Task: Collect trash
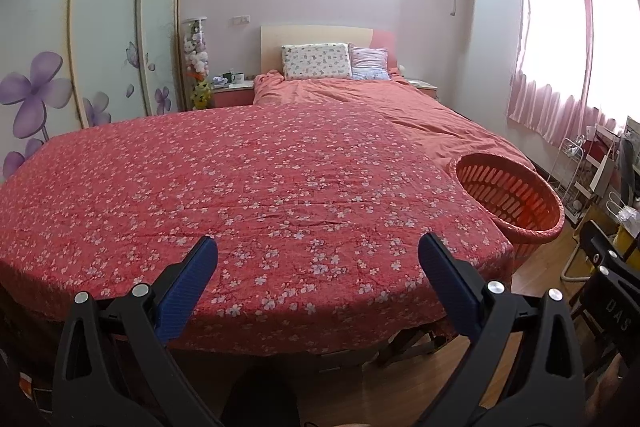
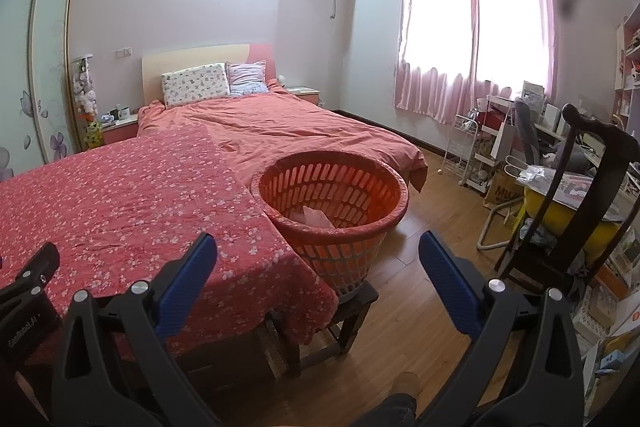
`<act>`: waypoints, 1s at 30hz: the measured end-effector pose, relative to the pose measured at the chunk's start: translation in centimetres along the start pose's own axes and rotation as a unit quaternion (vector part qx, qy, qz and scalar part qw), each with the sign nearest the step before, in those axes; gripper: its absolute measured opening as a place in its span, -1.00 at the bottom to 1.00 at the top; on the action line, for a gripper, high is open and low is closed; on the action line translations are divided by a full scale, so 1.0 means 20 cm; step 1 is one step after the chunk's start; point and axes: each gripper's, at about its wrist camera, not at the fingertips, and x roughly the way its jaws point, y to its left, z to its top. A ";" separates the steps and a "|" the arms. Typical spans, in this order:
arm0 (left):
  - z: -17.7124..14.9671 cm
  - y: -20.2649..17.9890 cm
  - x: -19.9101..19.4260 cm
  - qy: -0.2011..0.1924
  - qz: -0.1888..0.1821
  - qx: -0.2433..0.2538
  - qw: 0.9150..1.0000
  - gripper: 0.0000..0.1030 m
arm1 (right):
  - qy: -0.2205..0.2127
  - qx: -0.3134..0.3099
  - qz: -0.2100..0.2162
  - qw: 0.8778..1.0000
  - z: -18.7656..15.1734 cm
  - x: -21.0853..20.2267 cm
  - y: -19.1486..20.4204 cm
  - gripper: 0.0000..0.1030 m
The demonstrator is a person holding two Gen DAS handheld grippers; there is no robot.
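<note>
An orange slatted basket (image 2: 332, 203) stands on a dark wooden stool (image 2: 352, 311) beside the bed's right front corner. White crumpled paper (image 2: 314, 217) lies inside it. The basket also shows at the right of the left wrist view (image 1: 512, 199). My left gripper (image 1: 318, 251) is open and empty, held over the front edge of the red floral bedspread (image 1: 248, 187). My right gripper (image 2: 318, 251) is open and empty, a little in front of the basket. No loose trash shows on the bedspread.
The bed (image 2: 280, 131) fills the room's left and middle, with pillows (image 2: 196, 83) at the headboard. A wardrobe (image 1: 100, 27) stands left. A dark chair (image 2: 576, 195), a white rack (image 2: 464, 151) and a cluttered desk (image 2: 560, 147) stand right on the wooden floor (image 2: 432, 195).
</note>
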 end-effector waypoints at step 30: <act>0.01 0.04 -0.02 -0.002 0.004 -0.007 1.000 0.92 | 0.005 0.000 0.003 1.000 -0.01 0.00 0.01 0.92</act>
